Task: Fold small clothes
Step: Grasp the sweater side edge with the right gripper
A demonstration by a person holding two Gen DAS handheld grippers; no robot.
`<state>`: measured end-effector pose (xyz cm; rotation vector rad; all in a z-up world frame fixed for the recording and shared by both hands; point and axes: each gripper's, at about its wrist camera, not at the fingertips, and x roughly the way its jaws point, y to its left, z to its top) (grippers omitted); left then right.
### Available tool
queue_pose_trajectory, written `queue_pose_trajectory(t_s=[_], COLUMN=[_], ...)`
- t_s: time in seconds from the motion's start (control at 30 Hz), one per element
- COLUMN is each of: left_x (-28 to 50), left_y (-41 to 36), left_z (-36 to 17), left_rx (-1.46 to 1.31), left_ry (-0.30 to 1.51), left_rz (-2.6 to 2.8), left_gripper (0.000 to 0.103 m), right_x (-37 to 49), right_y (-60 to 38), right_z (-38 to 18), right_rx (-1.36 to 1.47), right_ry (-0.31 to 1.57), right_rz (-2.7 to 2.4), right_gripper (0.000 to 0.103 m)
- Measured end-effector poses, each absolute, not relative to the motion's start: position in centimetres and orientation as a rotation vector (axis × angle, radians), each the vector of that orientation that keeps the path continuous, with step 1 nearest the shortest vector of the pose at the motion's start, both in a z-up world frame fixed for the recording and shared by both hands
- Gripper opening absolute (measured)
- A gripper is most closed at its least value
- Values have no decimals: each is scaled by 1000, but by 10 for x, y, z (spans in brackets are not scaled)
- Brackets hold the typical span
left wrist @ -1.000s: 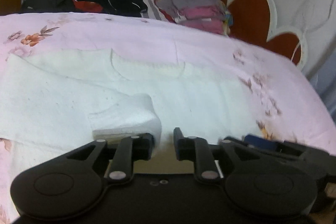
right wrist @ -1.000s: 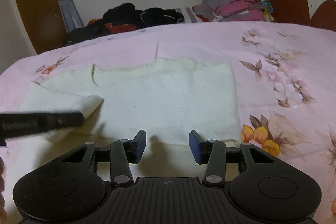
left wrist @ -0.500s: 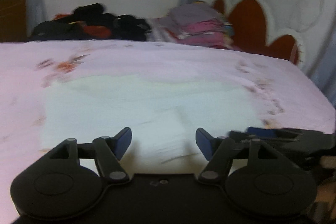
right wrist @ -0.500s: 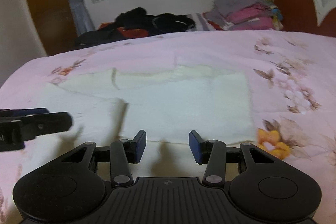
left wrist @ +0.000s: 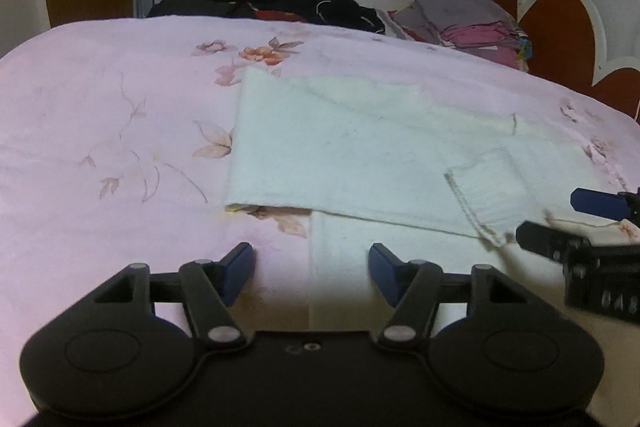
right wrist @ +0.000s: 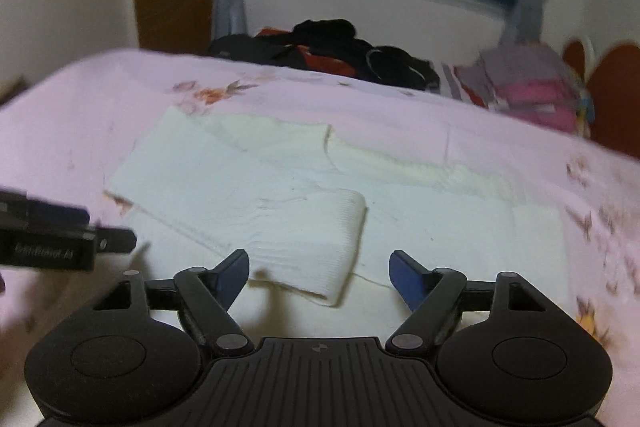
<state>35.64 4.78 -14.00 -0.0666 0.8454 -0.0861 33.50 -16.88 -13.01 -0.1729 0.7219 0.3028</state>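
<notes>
White sweater (left wrist: 360,155) lies flat on my pink floral bedsheet (left wrist: 100,115); both sleeves look folded in across the body, ribbed cuff (right wrist: 320,243) on top (body fold still to do, I judge); left gripper (left wrist: 311,269) has just eased in slightly, still apart, nothing between; right gripper (right wrist: 319,275) has just spread wide, empty, cuff just beyond it. Left view alone shows bare sheet left of the sweater; right view alone shows the cuff close up.
</notes>
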Motion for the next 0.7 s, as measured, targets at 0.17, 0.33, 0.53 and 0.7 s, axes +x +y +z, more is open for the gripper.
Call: queue_pose_trajectory(t_s=[0.17, 0.33, 0.53, 0.7], left_x=[358, 364, 367, 369], left_y=[47, 50, 49, 47], left_z=[-149, -150, -151, -152], left_rx=[-48, -49, -47, -41], left_ry=[835, 834, 833, 831], left_rz=[-95, -97, -91, -84], left_gripper=[61, 61, 61, 62], right_x=[328, 336, 349, 362], right_y=[-149, -138, -147, -182], right_z=[-144, -161, -157, -137], right_rx=[-287, -362, -262, -59], right_ry=[714, 718, 754, 749], right_rz=[356, 345, 380, 322], right_gripper=[54, 49, 9, 0])
